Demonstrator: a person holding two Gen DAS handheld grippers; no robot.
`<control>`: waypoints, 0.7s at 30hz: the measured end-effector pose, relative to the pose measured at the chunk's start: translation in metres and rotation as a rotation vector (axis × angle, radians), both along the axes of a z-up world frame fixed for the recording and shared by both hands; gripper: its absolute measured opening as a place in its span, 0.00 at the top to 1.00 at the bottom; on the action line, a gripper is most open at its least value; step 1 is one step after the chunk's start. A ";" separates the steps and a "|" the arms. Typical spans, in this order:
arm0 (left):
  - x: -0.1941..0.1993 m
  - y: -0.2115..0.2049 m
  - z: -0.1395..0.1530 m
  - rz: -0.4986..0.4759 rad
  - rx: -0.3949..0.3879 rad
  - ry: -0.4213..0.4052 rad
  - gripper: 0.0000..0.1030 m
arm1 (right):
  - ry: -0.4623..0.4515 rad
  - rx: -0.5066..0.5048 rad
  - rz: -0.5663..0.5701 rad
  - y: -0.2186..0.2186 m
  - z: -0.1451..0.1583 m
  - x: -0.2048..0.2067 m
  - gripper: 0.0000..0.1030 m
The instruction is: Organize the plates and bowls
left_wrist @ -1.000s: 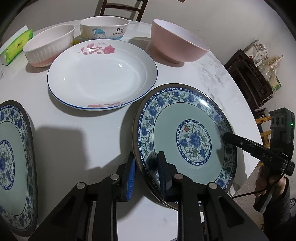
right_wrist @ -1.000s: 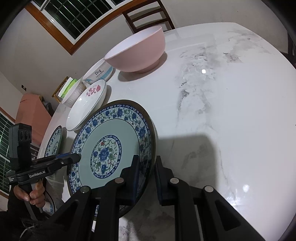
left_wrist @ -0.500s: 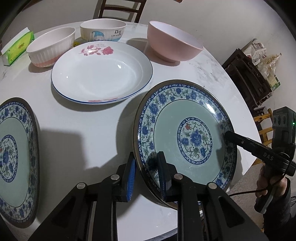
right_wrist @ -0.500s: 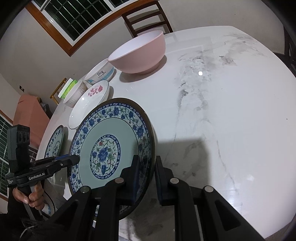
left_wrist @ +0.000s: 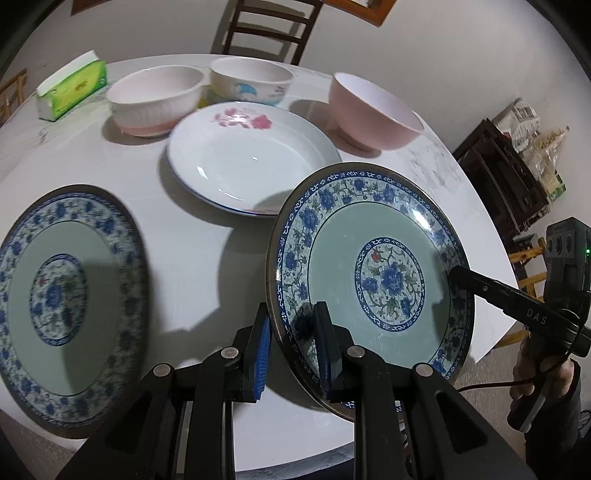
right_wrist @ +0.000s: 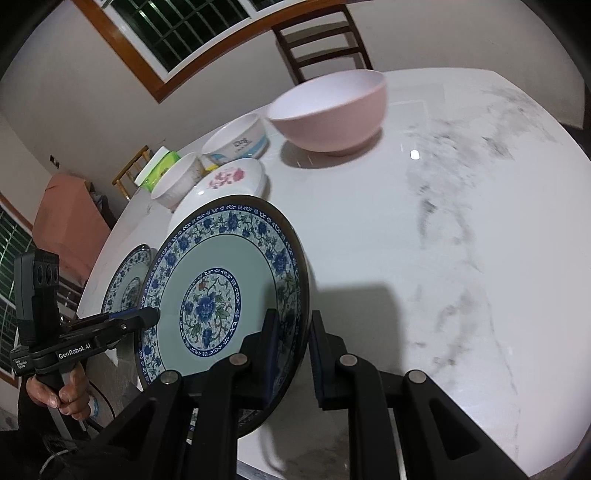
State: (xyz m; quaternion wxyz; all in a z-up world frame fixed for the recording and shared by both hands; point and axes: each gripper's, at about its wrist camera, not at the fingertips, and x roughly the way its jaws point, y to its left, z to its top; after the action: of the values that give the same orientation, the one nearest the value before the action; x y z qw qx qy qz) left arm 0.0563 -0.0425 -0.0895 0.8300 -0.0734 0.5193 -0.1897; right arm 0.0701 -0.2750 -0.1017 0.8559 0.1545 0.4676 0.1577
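Observation:
A blue-floral plate [left_wrist: 373,280] with a pale green centre is held tilted above the white marble table [left_wrist: 199,243]. My left gripper [left_wrist: 291,332] is shut on its near rim. My right gripper [right_wrist: 291,332] is shut on the opposite rim of the same plate [right_wrist: 221,288]. A matching blue-floral plate [left_wrist: 62,299] lies flat at the left; it also shows in the right wrist view [right_wrist: 125,280]. A white rose plate [left_wrist: 251,162] sits behind. A pink bowl [left_wrist: 373,110], a ribbed white-and-pink bowl [left_wrist: 155,103] and a cartoon bowl [left_wrist: 251,85] stand at the back.
A green tissue pack [left_wrist: 74,88] lies at the far left of the table. A wooden chair [left_wrist: 269,29] stands behind the table. Dark shelving [left_wrist: 506,177] and bags stand right of the table edge. A window [right_wrist: 177,33] is on the wall.
Both grippers have lifted the blue-floral plate and carried it left, toward the matching plate, which now shows more fully. The plate's far edge now overlaps the rose plate in view.

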 end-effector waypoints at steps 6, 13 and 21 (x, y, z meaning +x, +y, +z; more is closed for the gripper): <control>-0.003 0.028 0.010 0.046 -0.006 -0.022 0.82 | -0.016 0.000 0.041 0.031 0.010 0.008 0.84; -0.007 0.071 0.023 0.115 -0.005 -0.054 0.82 | -0.034 0.013 0.103 0.070 0.020 0.017 0.84; -0.013 0.128 0.033 0.207 0.008 -0.086 0.82 | -0.039 0.029 0.184 0.130 0.026 0.032 0.84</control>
State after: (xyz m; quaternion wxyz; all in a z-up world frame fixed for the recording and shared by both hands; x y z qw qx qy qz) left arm 0.0436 0.0855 -0.0562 0.8670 -0.1153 0.4735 -0.1037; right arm 0.1023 -0.1451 -0.0756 0.8444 0.1201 0.4609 0.2452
